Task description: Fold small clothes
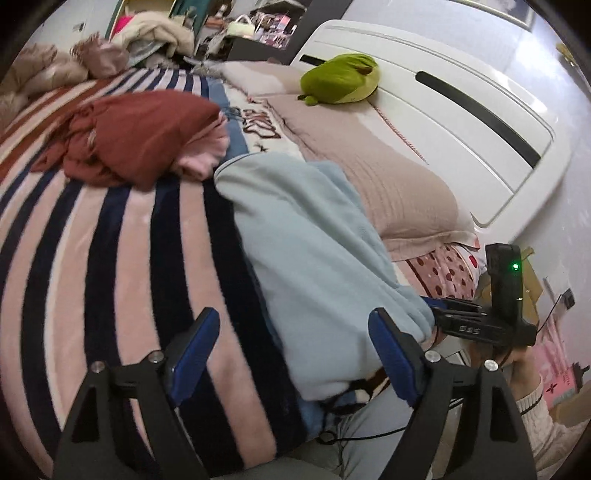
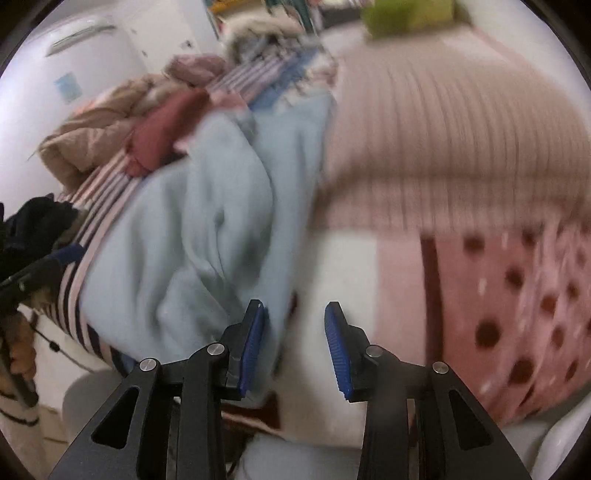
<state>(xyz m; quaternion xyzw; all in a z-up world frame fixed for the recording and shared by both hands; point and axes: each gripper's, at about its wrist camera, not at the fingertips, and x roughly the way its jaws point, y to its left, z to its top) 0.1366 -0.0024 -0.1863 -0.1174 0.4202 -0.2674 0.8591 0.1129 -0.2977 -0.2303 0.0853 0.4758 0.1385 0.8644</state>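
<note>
Angling down over light blue garment (image 1: 310, 236): left claw (image 1: 295, 350) spread wide; right claw (image 2: 295, 343) apparently parted, gripping nothing.

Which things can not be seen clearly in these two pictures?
- Light blue garment: left wrist view, its near end is hidden by the left gripper; its type is unclear.
- Green plush toy: right wrist view, blurred and cut by the top edge.
- Pink garment: left wrist view, mostly covered by the dark red garment.
</note>
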